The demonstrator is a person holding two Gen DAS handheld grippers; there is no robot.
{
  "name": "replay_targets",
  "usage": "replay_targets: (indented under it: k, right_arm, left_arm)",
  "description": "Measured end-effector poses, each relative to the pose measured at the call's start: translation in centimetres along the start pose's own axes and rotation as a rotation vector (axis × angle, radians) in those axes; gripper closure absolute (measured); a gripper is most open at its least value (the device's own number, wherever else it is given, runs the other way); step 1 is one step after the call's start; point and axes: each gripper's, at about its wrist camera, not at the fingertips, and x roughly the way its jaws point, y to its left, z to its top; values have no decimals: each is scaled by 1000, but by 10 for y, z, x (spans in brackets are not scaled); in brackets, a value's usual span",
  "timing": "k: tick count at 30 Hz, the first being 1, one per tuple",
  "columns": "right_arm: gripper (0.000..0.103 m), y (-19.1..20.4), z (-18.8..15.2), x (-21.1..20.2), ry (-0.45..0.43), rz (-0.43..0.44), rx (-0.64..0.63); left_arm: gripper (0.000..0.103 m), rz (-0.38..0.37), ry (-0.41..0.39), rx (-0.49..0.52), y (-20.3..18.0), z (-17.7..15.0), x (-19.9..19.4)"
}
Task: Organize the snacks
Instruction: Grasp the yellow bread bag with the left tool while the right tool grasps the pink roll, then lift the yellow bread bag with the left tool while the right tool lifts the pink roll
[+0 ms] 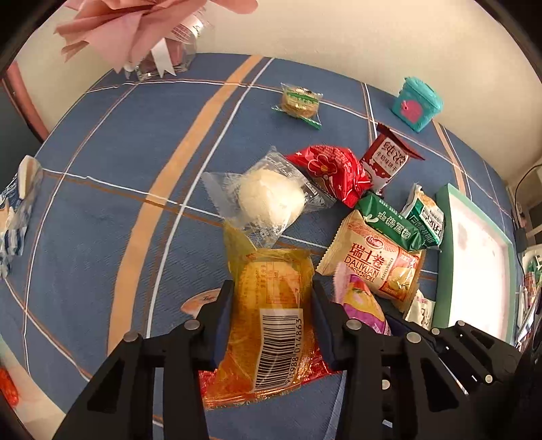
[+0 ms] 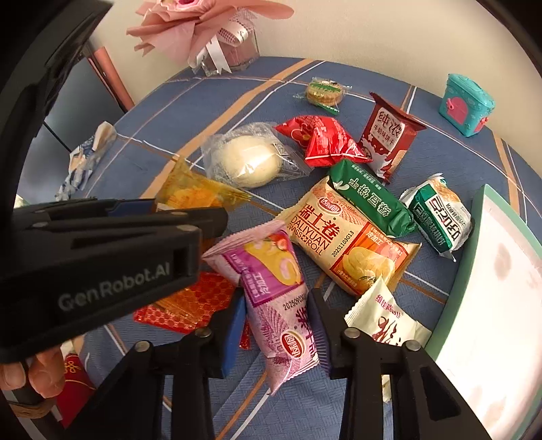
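My left gripper [image 1: 272, 316] is shut on a yellow cake packet [image 1: 271, 304] with a barcode, held just above the blue cloth; it shows in the right wrist view too [image 2: 196, 193]. My right gripper [image 2: 276, 330] is shut on a purple roll packet [image 2: 274, 294], which also shows in the left wrist view [image 1: 362, 301]. Ahead lie a white bun in clear wrap [image 1: 271, 199], a red packet [image 1: 335, 172], a Swiss roll packet [image 2: 345, 240], green packets [image 2: 369, 199] and a white packet [image 2: 389, 321].
A green-rimmed white tray [image 2: 474, 237] lies at the right. A teal toy box [image 2: 467, 105], a wrapped biscuit [image 2: 323, 91], a milk-biscuit pack [image 2: 389, 135] and a pink bouquet [image 2: 203, 27] stand farther back. A blue-white packet [image 2: 84, 159] lies left.
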Motion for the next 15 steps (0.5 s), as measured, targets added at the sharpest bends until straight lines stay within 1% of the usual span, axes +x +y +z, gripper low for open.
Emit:
replay_targets:
  k: [5, 15]
  right_arm:
    - [68, 0, -3, -11, -24, 29, 24]
    - [69, -9, -9, -45, -108, 80, 78]
  left_arm:
    - [59, 11, -11, -25, 2, -3, -13]
    - [59, 21, -56, -48, -8, -3, -36]
